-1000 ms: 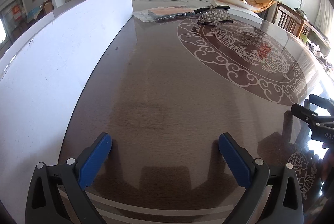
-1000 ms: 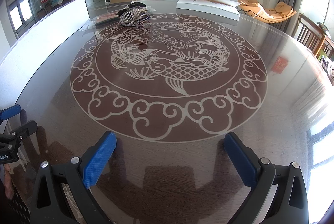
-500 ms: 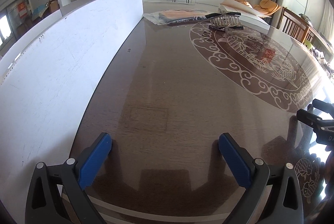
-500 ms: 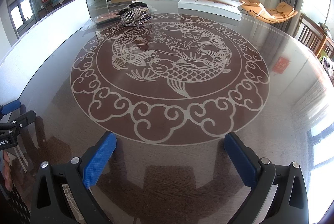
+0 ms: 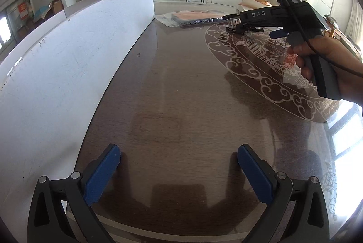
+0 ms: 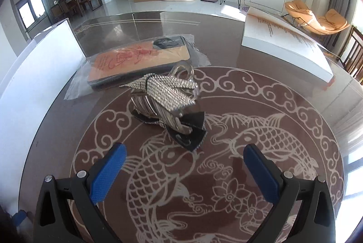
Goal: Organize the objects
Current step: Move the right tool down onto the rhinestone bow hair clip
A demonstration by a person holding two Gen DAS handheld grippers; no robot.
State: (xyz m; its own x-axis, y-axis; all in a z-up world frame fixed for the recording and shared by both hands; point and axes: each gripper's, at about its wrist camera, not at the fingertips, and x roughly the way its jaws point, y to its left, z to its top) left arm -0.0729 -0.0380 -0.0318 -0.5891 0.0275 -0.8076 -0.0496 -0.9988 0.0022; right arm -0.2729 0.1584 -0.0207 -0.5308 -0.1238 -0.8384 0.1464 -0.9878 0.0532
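Note:
A pile of hair accessories lies on the koi-patterned glass table (image 6: 283, 175): a rhinestone bow (image 6: 168, 91) on top of a silver claw clip (image 6: 156, 112), with a black bow (image 6: 191, 133) under them. My right gripper (image 6: 185, 171) hovers open just in front of the pile, with nothing between its blue pads. Behind the pile lies a flat orange package in a clear bag (image 6: 136, 61). In the left wrist view my left gripper (image 5: 179, 172) stands open and low over bare table. Far ahead at the right a hand (image 5: 322, 57) holds my right gripper (image 5: 233, 24) by the pile.
A white board (image 5: 68, 66) stands upright along the table's left edge. A large white box (image 6: 285, 48) lies on the table at the back right. Wooden chairs (image 6: 356, 57) stand past the right edge. A living room with a TV lies beyond.
My right gripper has travelled far forward across the table and now hovers at the pile of hair accessories. It now shows ahead of my left gripper, which has barely moved.

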